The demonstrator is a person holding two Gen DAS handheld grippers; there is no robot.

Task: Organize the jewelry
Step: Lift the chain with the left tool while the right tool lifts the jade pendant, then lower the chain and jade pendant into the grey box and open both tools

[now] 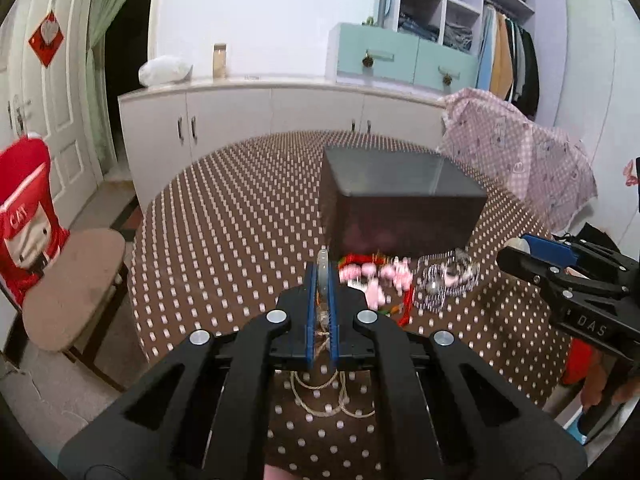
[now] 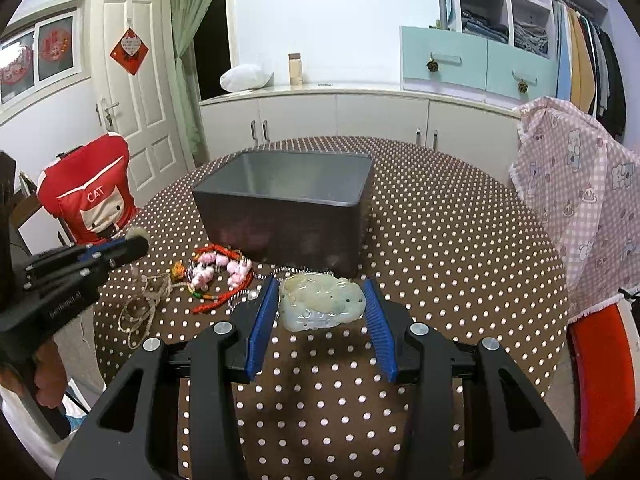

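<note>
two pairs of tongs are at work over the dotted desk, and the step in hand looks like the pick-up, with nothing yet dropped into the dark grey box that stands at about twelve o'clock from both cameras. the left tongs are pressed together on a pale, translucent disc-like pendant that stands on edge between the blue pads, its tan cord trailing down in loops onto the cloth beneath; whether the piece is clear of the desk i cannot tell. the right tongs stand spread partway, their pads flanking a pale green carved jade piece that lies flat on the cloth just in front of the box; a gap shows at the left pad and the right one sits close to the stone, so it reads as bracketed rather than pinched. at about ten o'clock from the right tongs lies the rest of the heap: a red cord strung with pink beads, and a silvery chain running toward the box's near wall. judging from this, the next move for the left side is to lift the pendant, letting the cord follow without snagging the pink beads, carry it over the box's rim and let go inside; the right side needs to squeeze squarely on the jade's flanks, since the smooth stone could slip.
</note>
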